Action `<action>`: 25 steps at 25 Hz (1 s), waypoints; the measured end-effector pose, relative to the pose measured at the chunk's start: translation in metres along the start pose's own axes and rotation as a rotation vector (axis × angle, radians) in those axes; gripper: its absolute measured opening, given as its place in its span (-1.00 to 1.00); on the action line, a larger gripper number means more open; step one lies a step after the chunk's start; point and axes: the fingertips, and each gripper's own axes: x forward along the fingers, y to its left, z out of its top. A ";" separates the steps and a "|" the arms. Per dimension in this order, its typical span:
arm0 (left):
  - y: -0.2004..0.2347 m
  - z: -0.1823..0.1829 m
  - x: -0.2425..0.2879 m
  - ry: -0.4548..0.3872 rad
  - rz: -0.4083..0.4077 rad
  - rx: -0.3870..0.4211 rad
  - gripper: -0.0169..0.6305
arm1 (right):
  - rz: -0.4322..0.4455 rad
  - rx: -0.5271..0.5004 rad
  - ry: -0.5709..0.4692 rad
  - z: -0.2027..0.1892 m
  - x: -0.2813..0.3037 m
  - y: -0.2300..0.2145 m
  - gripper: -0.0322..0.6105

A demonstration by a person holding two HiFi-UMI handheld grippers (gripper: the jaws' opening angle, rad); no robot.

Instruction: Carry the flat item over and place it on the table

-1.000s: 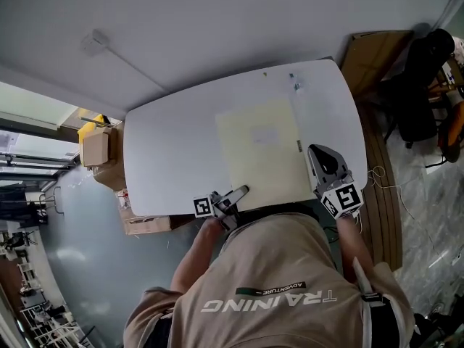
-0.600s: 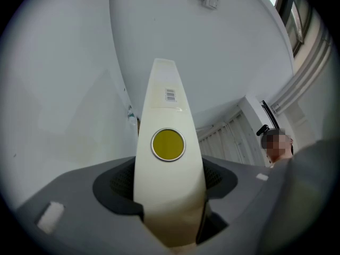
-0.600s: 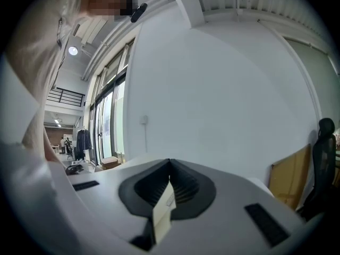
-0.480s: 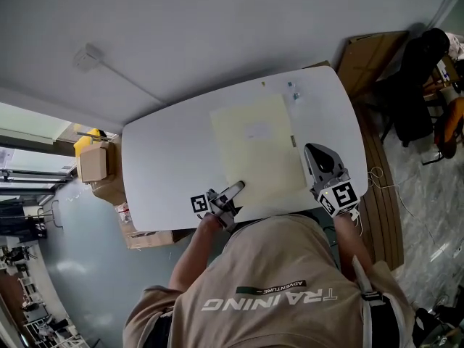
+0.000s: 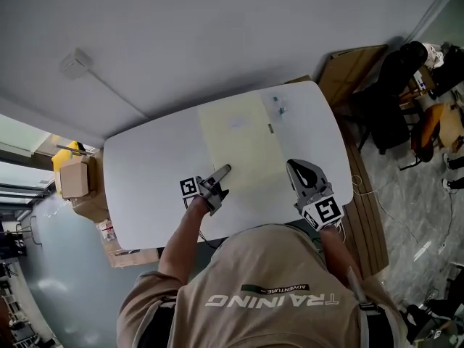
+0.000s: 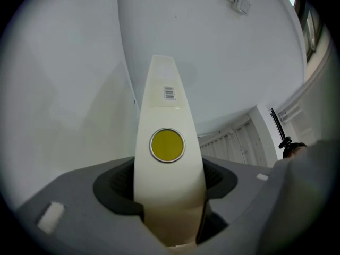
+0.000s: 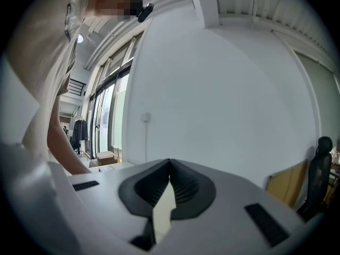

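Both grippers have come forward over the table [image 5: 145,172] since a second ago, and the sheet [image 5: 239,140] now lies farther in from the near edge, which its near side used to meet.

Left gripper [image 5: 221,172]: its upper finger [image 6: 167,142] stands lifted well off the lower one, so the jaws are apart, and nothing shows between them. The sheet's near-left corner lies right at these fingertips, under or just ahead of them; I cannot tell if they touch it.

Right gripper [image 5: 299,174]: its finger [image 7: 163,209] shows only as a thin sliver lying flat, so the jaws look closed, with nothing in them. The sheet's near-right corner lies just to the inner side of these fingers, apart from them.

The sheet itself lies flat on the table, ahead of and between the two sets of fingers, with no edge hanging over.

By my reading the carry is done and the placing is all but finished: neither gripper has hold of the sheet. What seems left is at most a small nudge to square it, then drawing both grippers back.
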 end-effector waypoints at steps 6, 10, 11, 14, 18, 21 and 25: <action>0.016 0.040 0.019 0.024 0.047 0.024 -0.03 | -0.028 0.009 0.035 -0.011 -0.010 -0.001 -0.89; 0.027 0.051 0.030 0.046 0.074 0.002 -0.03 | -0.036 0.024 0.060 -0.022 -0.015 -0.003 -0.89; 0.030 0.053 0.032 0.042 0.077 -0.007 -0.03 | -0.036 0.025 0.069 -0.024 -0.017 -0.004 -0.89; 0.039 0.056 0.038 0.036 0.085 -0.033 -0.03 | -0.039 0.028 0.087 -0.028 -0.018 -0.007 -0.89; 0.050 0.057 0.049 0.022 0.096 -0.062 -0.03 | -0.036 0.042 0.083 -0.026 -0.018 -0.010 -0.89; 0.053 0.058 0.054 0.017 0.094 -0.077 -0.03 | -0.030 0.046 0.077 -0.024 -0.015 -0.009 -0.89; 0.059 0.065 0.053 0.003 0.100 -0.097 -0.03 | -0.013 0.030 0.087 -0.026 -0.007 -0.006 -0.89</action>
